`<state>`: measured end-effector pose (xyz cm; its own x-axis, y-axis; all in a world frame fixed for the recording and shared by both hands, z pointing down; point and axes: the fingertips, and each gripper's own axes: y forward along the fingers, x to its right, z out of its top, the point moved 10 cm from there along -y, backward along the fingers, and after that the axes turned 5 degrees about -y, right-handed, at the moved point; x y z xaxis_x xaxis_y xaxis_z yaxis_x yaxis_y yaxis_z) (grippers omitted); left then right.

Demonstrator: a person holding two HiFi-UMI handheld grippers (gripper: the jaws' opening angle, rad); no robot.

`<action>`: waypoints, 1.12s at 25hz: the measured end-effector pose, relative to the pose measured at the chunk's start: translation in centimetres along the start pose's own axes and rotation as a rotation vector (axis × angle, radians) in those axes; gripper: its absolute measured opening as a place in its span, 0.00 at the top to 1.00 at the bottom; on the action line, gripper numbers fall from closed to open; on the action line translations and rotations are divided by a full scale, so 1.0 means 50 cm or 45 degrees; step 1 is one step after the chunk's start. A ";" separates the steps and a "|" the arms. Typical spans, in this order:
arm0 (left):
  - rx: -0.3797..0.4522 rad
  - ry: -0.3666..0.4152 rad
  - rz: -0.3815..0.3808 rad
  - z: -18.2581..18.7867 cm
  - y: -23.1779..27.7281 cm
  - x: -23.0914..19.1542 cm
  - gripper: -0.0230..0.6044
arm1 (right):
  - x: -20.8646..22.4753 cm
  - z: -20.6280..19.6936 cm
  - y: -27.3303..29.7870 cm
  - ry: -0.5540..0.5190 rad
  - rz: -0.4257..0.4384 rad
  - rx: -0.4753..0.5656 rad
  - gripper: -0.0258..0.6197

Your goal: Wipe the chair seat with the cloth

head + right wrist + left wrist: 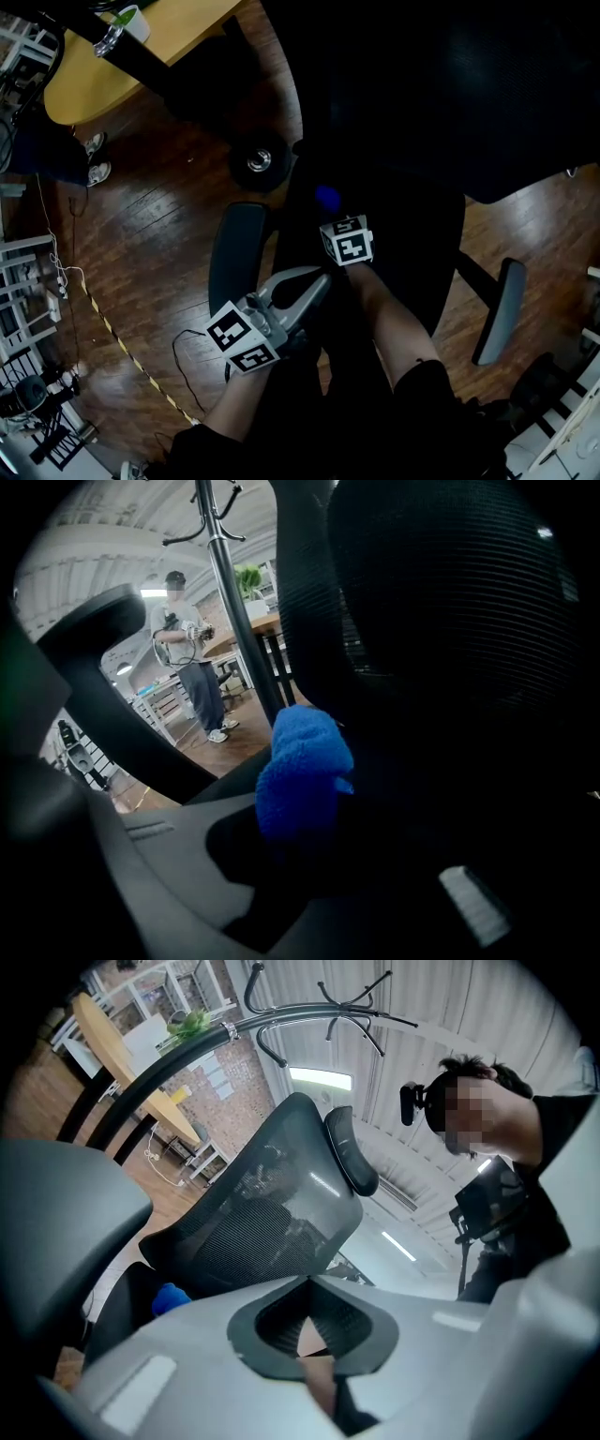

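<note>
Dark wooden floorboards (141, 281) lie under a black office chair. The right gripper (319, 850) is clamped on the blue cloth (302, 771), a bunched wad whose long axis rises toward 12 o'clock out of the jaws. It hangs over the chair seat (403, 253), which is too black to show any contact. The left gripper (314, 1335), at 7 o'clock of the right one, has its jaws together on nothing and faces the mesh backrest (272, 1204). A grey armrest (234, 253) lies at 9 o'clock.
</note>
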<state>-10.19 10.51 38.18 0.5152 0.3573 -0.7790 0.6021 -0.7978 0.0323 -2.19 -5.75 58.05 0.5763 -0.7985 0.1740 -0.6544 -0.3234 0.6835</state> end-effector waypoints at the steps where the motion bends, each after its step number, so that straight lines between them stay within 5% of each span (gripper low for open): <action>1: -0.001 0.000 0.001 -0.001 -0.002 -0.001 0.97 | 0.007 -0.004 -0.005 0.010 -0.016 0.001 0.90; 22: -0.064 0.014 0.002 -0.008 -0.029 0.003 0.97 | 0.324 -0.228 -0.341 0.214 -0.593 -0.155 0.90; 28: -0.043 0.024 0.018 -0.004 -0.035 0.006 0.97 | 0.350 -0.244 -0.387 0.207 -0.656 -0.156 0.90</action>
<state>-10.98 12.12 37.99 0.5348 0.3556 -0.7665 0.6150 -0.7859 0.0645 26.54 -7.24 56.51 0.8815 -0.4605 -0.1042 -0.2116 -0.5826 0.7848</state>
